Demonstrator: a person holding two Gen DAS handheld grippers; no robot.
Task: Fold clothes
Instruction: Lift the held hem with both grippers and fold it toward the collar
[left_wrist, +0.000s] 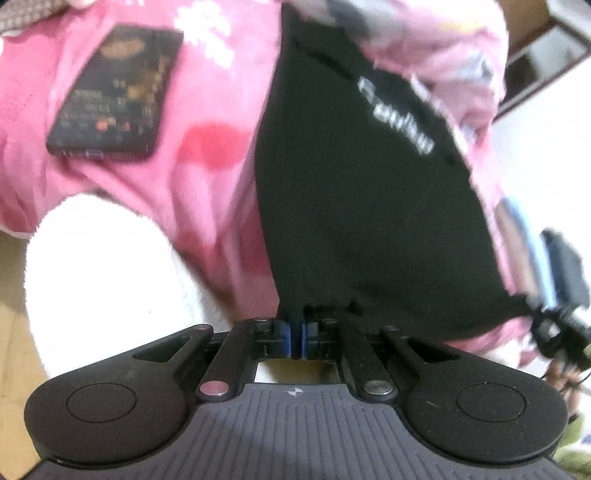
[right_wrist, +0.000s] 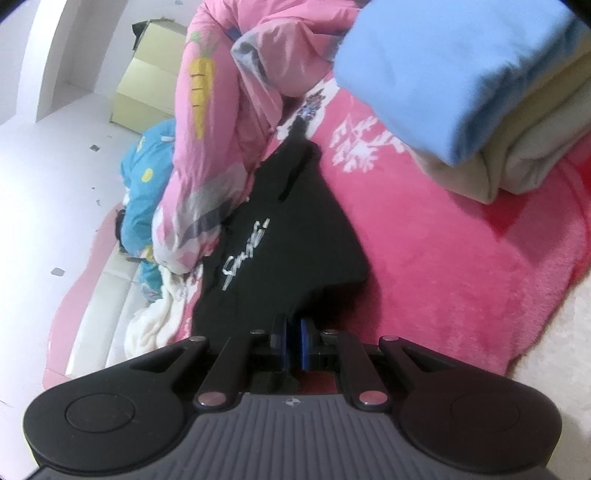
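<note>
In the left wrist view, a dark phone-like slab (left_wrist: 116, 98) lies on the pink blanket (left_wrist: 207, 192) at the far left, its printing too blurred to read, and a white fluffy cloth (left_wrist: 107, 273) bulges below it, cut off by the gripper body. To the right of these the black garment (left_wrist: 362, 206) stretches away from the left gripper (left_wrist: 296, 334), whose blue pads are pressed together on the garment's near edge; white lettering on the cloth is smeared by motion and cannot be made out. At the right edge a dark device (left_wrist: 561, 291), probably the other gripper, shows only in part and blurred. In the right wrist view, a blue patterned cloth (right_wrist: 147, 192) lies at the left beside a white floor, and a pink quilt with a carrot print (right_wrist: 207, 122) heaps over the garment's far left side, hiding its upper end. The same garment (right_wrist: 284, 251) runs from the quilt down to the right gripper (right_wrist: 293, 343), whose pads clamp its near corner with the cloth lifted off the blanket there. To the right, folded light blue fabric (right_wrist: 454, 70) rests on folded beige fabric (right_wrist: 524, 162), both cut off by the frame.
</note>
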